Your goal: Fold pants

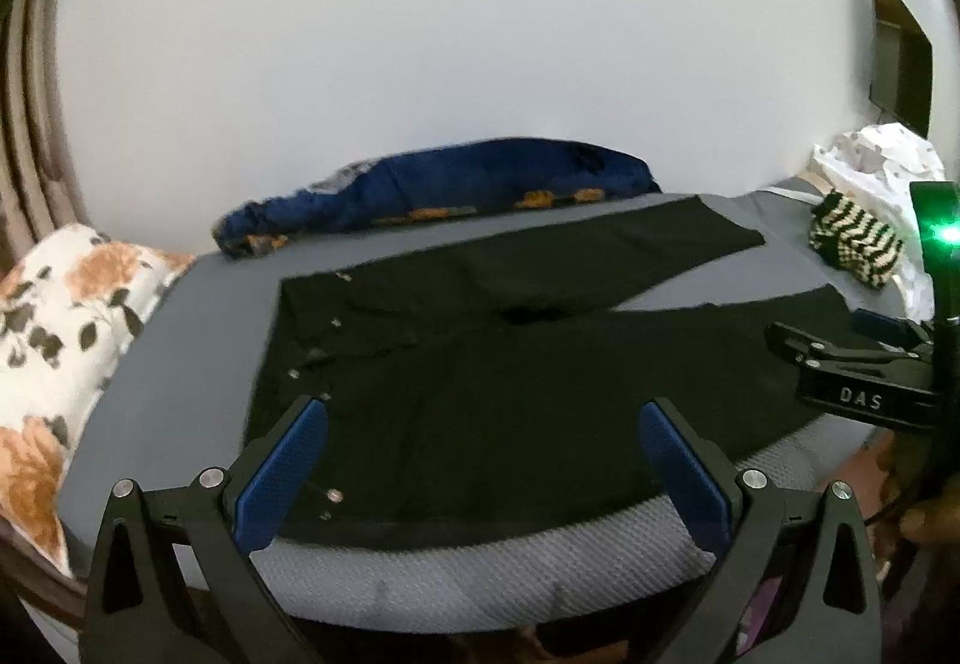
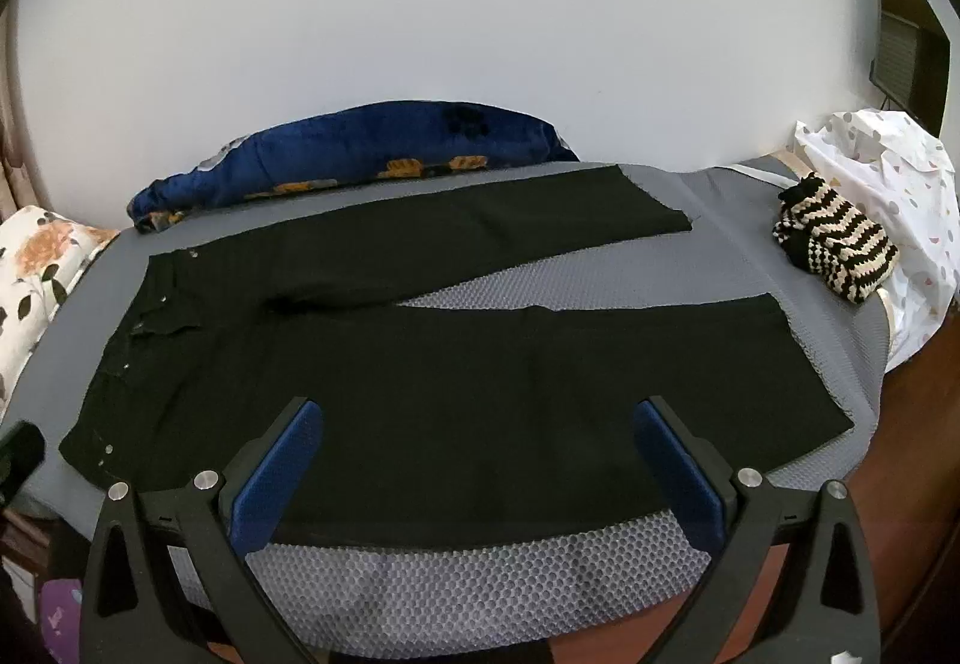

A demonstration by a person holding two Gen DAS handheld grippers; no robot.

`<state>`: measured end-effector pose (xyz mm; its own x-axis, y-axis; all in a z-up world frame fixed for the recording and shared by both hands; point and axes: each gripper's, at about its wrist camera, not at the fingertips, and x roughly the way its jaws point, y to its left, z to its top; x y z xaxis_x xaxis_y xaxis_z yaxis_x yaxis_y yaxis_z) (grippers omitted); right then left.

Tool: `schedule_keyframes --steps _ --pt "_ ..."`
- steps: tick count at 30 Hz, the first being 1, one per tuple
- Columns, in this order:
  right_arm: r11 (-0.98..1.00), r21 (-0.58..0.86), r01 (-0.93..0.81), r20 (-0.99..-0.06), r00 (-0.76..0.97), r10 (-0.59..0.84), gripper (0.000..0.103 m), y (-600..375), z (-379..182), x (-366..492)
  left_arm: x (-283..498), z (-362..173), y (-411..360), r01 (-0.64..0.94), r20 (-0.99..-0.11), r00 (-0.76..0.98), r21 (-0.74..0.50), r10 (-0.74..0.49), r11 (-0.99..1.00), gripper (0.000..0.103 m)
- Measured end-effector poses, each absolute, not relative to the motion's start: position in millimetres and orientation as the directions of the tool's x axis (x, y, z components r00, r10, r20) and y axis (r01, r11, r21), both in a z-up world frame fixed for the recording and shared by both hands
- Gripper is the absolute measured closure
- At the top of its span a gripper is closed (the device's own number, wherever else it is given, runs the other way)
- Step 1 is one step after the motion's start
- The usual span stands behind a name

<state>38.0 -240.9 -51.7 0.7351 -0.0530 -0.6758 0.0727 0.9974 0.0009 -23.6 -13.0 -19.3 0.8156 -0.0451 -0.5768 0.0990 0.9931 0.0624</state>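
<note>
Black pants (image 1: 480, 364) (image 2: 456, 376) lie spread flat on a grey bed, waistband with small metal studs at the left, the two legs fanning apart toward the right. My left gripper (image 1: 483, 418) hovers open above the near waist and hip area, nothing between its blue pads. My right gripper (image 2: 480, 418) hangs open over the middle of the near leg, also empty. In the left wrist view the right gripper's black body (image 1: 858, 376) shows at the right edge, over the near leg.
A grey honeycomb-textured mattress (image 2: 480, 580) carries the pants. A blue patterned blanket (image 2: 360, 154) lies along the far wall. A floral pillow (image 1: 60, 334) sits at the left. A black-and-cream striped knit item (image 2: 840, 244) and a white spotted cloth (image 2: 888, 154) rest at the right.
</note>
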Motion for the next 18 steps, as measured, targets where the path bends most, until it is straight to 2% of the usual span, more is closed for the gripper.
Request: schedule_keyframes --steps 18 --pt "0.996 -0.059 0.063 -0.691 0.718 -0.086 0.0 -219.2 -46.0 44.4 -20.2 -15.6 11.6 0.116 -0.581 0.81 0.039 -0.072 0.993 0.0"
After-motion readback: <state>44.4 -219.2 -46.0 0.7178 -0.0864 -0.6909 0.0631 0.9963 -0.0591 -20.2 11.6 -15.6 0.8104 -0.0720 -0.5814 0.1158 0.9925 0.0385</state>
